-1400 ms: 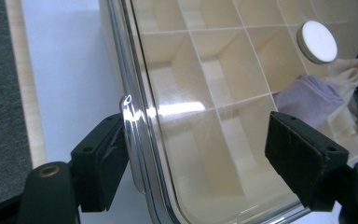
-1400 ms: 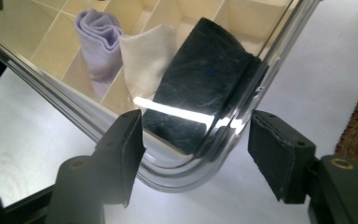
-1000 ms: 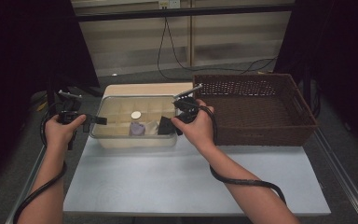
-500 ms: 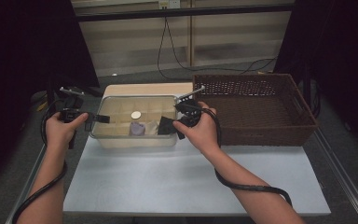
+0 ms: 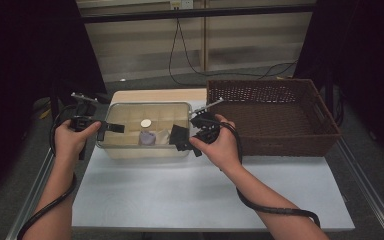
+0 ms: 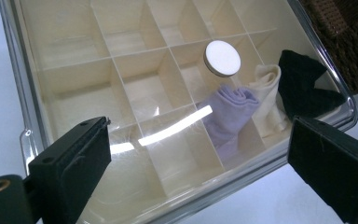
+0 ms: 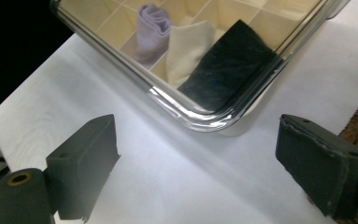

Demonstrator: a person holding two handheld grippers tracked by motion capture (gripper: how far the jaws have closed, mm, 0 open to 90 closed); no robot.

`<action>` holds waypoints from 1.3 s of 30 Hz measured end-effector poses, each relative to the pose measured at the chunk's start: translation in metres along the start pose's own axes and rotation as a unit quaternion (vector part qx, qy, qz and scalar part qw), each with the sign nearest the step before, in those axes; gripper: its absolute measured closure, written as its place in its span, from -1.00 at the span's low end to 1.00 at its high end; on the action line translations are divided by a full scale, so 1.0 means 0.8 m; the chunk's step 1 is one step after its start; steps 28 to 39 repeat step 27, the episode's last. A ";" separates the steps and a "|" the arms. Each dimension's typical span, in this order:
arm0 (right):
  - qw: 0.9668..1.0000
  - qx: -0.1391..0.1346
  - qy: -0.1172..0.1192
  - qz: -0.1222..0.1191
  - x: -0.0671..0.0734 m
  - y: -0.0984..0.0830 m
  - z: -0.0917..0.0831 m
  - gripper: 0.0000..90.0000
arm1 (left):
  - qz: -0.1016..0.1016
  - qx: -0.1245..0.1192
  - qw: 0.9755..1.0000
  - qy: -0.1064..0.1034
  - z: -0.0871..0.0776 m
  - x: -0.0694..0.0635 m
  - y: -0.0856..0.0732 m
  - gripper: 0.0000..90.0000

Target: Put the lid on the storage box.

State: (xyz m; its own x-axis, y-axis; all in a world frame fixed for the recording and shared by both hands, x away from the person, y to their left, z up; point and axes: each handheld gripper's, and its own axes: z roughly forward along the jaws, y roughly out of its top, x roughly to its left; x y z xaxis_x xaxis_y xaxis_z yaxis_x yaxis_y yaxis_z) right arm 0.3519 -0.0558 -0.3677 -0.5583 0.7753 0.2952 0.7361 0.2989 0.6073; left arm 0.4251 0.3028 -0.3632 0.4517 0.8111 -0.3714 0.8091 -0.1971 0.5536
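Note:
A clear-lidded box [image 5: 130, 150] with cream dividers sits at the table's left middle. A round knob [image 6: 222, 58] tops the lid. Under the lid lie a purple cloth [image 6: 228, 112], a white cloth [image 6: 266, 91] and a black cloth [image 6: 307, 86], each folded in a compartment. My left gripper [image 5: 114, 128] is at the box's left end, open, its jaws spread over the lid [image 6: 168, 84] with nothing between them. My right gripper [image 5: 181, 138] is at the box's near right corner [image 7: 205, 119], open. Its jaws have just been opening, and only bare table lies between them.
A brown wicker basket [image 5: 280, 145] stands right of the box, close to my right hand. The white table [image 5: 180, 190] stretches toward me. Cables trail from both grippers and hang along the back wall.
Both hands have shifted a little beside the box, and the right gripper's jaws stand slightly wider. The box and its cloths have not moved.

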 end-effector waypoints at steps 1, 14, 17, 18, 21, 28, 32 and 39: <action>1.000 -0.001 0.003 -0.002 0.001 -0.001 -0.001 -0.72 | 0.001 -0.003 1.000 -0.001 -0.001 -0.001 -0.001 -0.86; 1.000 0.008 0.018 -0.004 0.004 -0.022 -0.003 -0.75 | 0.013 0.002 1.000 -0.015 -0.002 -0.010 -0.012 -0.87; 1.000 0.008 0.021 -0.008 0.002 -0.026 -0.005 -0.76 | 0.015 0.003 1.000 -0.015 -0.001 -0.010 -0.014 -0.86; 1.000 0.005 0.021 -0.009 0.001 -0.028 -0.005 -0.76 | 0.014 0.003 1.000 -0.017 -0.001 -0.010 -0.015 -0.86; 1.000 0.008 0.023 -0.005 0.000 -0.031 -0.007 -0.77 | 0.015 0.004 1.000 -0.017 0.000 -0.010 -0.017 -0.86; 1.000 -0.002 0.029 -0.010 -0.005 -0.037 -0.011 -0.77 | 0.014 0.000 1.000 -0.020 0.002 -0.014 -0.022 -0.86; 1.000 -0.002 0.029 -0.010 -0.005 -0.037 -0.011 -0.77 | 0.014 0.000 1.000 -0.020 0.002 -0.014 -0.022 -0.86; 1.000 -0.002 0.029 -0.010 -0.005 -0.037 -0.011 -0.77 | 0.014 0.000 1.000 -0.020 0.002 -0.014 -0.022 -0.86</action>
